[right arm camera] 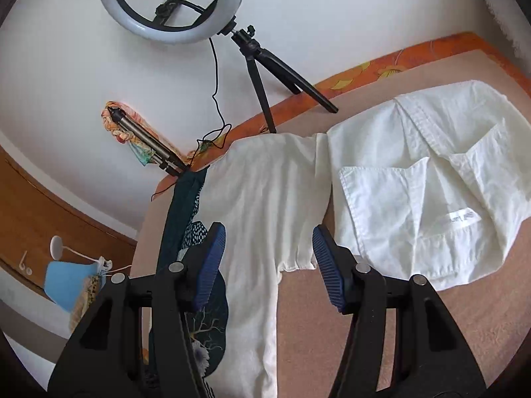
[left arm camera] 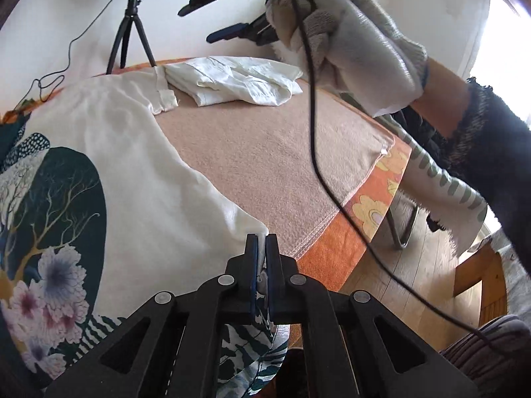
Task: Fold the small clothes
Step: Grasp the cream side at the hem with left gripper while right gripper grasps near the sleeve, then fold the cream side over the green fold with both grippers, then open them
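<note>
A white T-shirt (left arm camera: 132,165) with a dark tree-and-flower print lies spread on the tan blanket (left arm camera: 259,152). My left gripper (left arm camera: 262,242) is shut on the shirt's near corner at the hem. In the right wrist view the same shirt (right arm camera: 265,192) lies below my right gripper (right arm camera: 268,252), which is open and empty, held above the sleeve. In the left wrist view the right gripper (left arm camera: 229,16) is up high in a gloved hand (left arm camera: 351,39). A second white garment (right arm camera: 431,179) lies crumpled beyond the shirt; it also shows in the left wrist view (left arm camera: 232,79).
A ring light (right arm camera: 171,3) on a black tripod (right arm camera: 265,76) stands at the far edge by the white wall. A black cable (left arm camera: 315,132) hangs from the right hand. The orange flowered cover (left arm camera: 365,212) borders the blanket; wood floor (left arm camera: 415,282) lies to the right.
</note>
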